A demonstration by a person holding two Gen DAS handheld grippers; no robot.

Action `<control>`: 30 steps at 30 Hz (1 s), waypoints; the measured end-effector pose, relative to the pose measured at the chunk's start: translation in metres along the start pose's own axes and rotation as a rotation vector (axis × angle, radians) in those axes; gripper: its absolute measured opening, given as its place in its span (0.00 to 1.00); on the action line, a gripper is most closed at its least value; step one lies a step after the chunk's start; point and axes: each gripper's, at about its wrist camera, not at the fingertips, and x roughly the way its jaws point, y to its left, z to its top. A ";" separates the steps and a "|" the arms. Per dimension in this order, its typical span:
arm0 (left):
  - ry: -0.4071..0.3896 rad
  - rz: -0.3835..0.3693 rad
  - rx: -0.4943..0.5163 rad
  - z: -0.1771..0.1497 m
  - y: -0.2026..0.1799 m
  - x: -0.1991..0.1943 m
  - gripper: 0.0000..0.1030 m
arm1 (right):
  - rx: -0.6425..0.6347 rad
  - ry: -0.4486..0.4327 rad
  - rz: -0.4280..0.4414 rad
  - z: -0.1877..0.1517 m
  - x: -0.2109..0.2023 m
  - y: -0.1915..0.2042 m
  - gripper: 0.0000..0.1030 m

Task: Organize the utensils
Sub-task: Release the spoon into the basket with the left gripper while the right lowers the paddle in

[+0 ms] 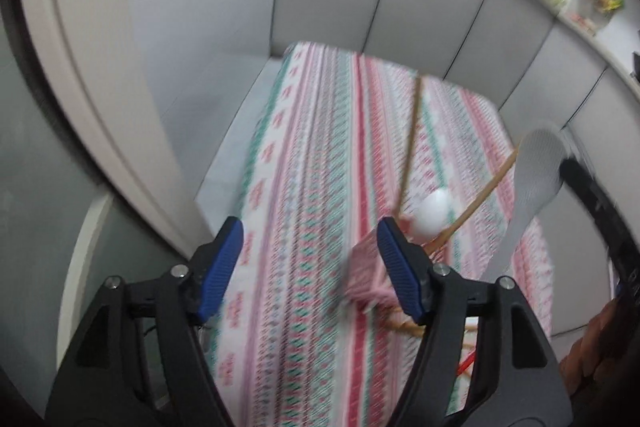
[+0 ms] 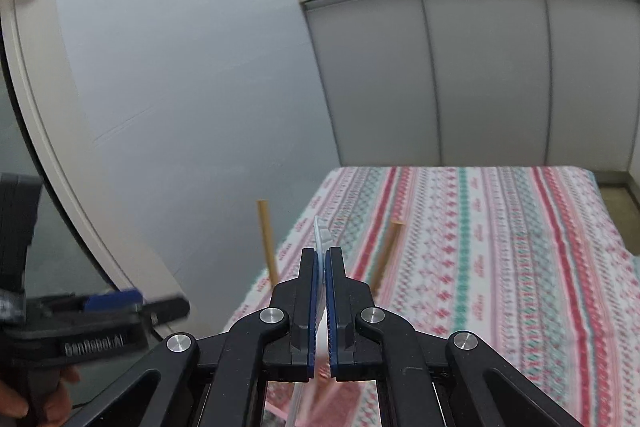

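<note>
On the striped cloth: the tablecloth (image 1: 304, 187) carries a pink holder (image 1: 366, 277) near my left gripper (image 1: 310, 269), with wooden chopsticks (image 1: 410, 151) leaning out of it.
Left tool: my jaws stand apart with nothing between them; the pink holder sits just beside the right-hand pad (image 1: 396, 267), and I cannot tell whether they touch.
Right tool: my right gripper (image 2: 321, 291) is clamped on a thin, pale grey spoon (image 2: 322, 235), seen edge-on.
Where the spoon is: in the air over the near right of the cloth, beside the holder, seen from the left wrist as a broad grey bowl (image 1: 538, 167).
Handling, as I judge it: light, stiff, smooth plastic, liable to swivel in a flat pinch; best held on the handle, not the bowl.
Long axis: along my right fingers, bowl end forward and raised, handle back between the pads.
White ball (image 1: 434, 213): rests among the sticks; its nature is unclear.
</note>
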 end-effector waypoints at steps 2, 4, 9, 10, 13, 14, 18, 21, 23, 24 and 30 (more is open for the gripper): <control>0.046 0.037 0.012 -0.004 0.005 0.009 0.71 | -0.012 -0.009 -0.013 -0.003 0.009 0.006 0.02; 0.097 0.066 0.006 -0.008 0.012 0.020 0.71 | -0.029 -0.022 -0.039 -0.007 0.020 0.011 0.02; 0.157 0.069 -0.020 -0.011 0.022 0.030 0.71 | -0.035 -0.037 -0.073 -0.015 0.042 0.017 0.02; 0.162 0.072 -0.019 -0.010 0.022 0.032 0.71 | -0.037 -0.038 -0.077 -0.016 0.044 0.019 0.02; 0.173 0.076 -0.015 -0.009 0.022 0.035 0.71 | -0.046 -0.029 -0.084 -0.022 0.056 0.022 0.03; 0.176 0.073 -0.017 -0.007 0.020 0.037 0.71 | -0.049 -0.028 -0.088 -0.025 0.058 0.024 0.03; 0.182 0.063 -0.016 -0.006 0.019 0.038 0.71 | -0.067 -0.034 -0.104 -0.032 0.067 0.032 0.03; 0.182 0.059 -0.009 -0.006 0.017 0.038 0.71 | -0.063 -0.015 -0.096 -0.037 0.073 0.032 0.03; 0.182 0.057 -0.008 -0.006 0.016 0.039 0.71 | -0.056 -0.005 -0.086 -0.039 0.075 0.031 0.03; 0.181 0.055 -0.007 -0.006 0.016 0.039 0.72 | -0.053 -0.001 -0.081 -0.039 0.075 0.031 0.03; 0.180 0.052 -0.002 -0.005 0.013 0.039 0.72 | -0.056 0.000 -0.056 -0.039 0.069 0.030 0.04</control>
